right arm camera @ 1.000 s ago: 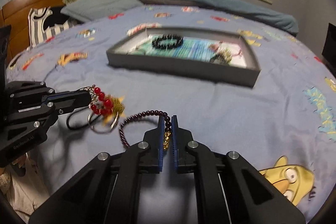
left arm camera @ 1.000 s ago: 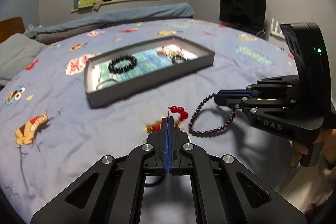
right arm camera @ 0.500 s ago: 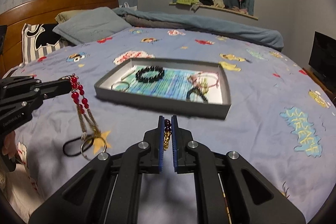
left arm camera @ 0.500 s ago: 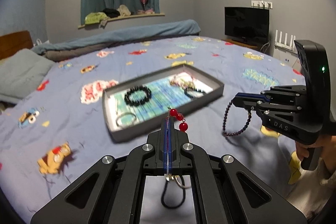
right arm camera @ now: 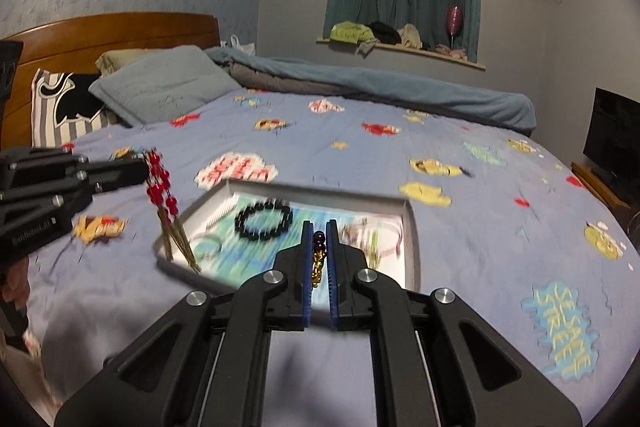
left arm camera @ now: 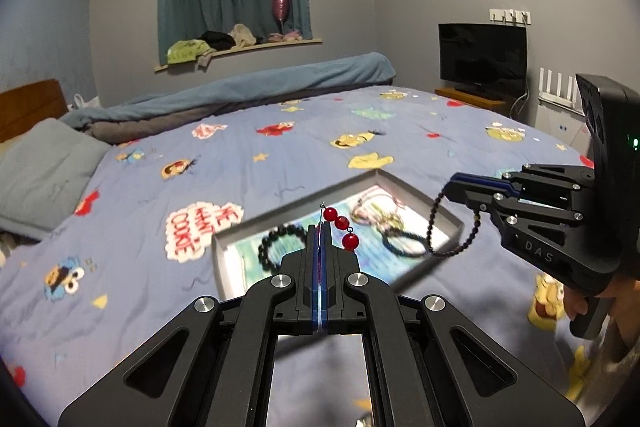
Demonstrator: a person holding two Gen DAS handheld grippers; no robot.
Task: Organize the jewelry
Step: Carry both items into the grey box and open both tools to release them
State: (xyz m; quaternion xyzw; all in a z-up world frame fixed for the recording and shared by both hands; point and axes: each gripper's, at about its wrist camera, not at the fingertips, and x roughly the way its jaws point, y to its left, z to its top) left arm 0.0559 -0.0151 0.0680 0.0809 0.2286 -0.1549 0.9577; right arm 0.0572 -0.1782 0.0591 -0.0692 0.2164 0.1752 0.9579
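Observation:
A grey jewelry tray [left arm camera: 456, 223] [right arm camera: 412, 227] lies on the bed, holding a black bead bracelet [left arm camera: 276, 243] [right arm camera: 264, 219] and other pieces. My left gripper [left arm camera: 319, 231] [right arm camera: 142, 169] is shut on a red bead ornament [left arm camera: 340, 227] [right arm camera: 162, 187] with gold tassels, hanging over the tray's near left corner. My right gripper [right arm camera: 319, 231] [left arm camera: 450, 187] is shut on a dark purple bead bracelet [left arm camera: 452, 227] [right arm camera: 319, 241] with a gold charm, dangling above the tray's right end. Both grippers hover above the bed, close to the tray.
The blue cartoon-print bedsheet [left arm camera: 240, 163] spreads all around the tray. Pillows [right arm camera: 168, 87] and a wooden headboard [right arm camera: 112, 31] are at one end, a rolled blanket [left arm camera: 240, 99] along the far side. A TV [left arm camera: 482, 57] stands by the wall.
Both grippers have risen from the sheet and moved toward the tray, carrying their pieces. The red ornament's tassels and ring have lifted clear of the bed.

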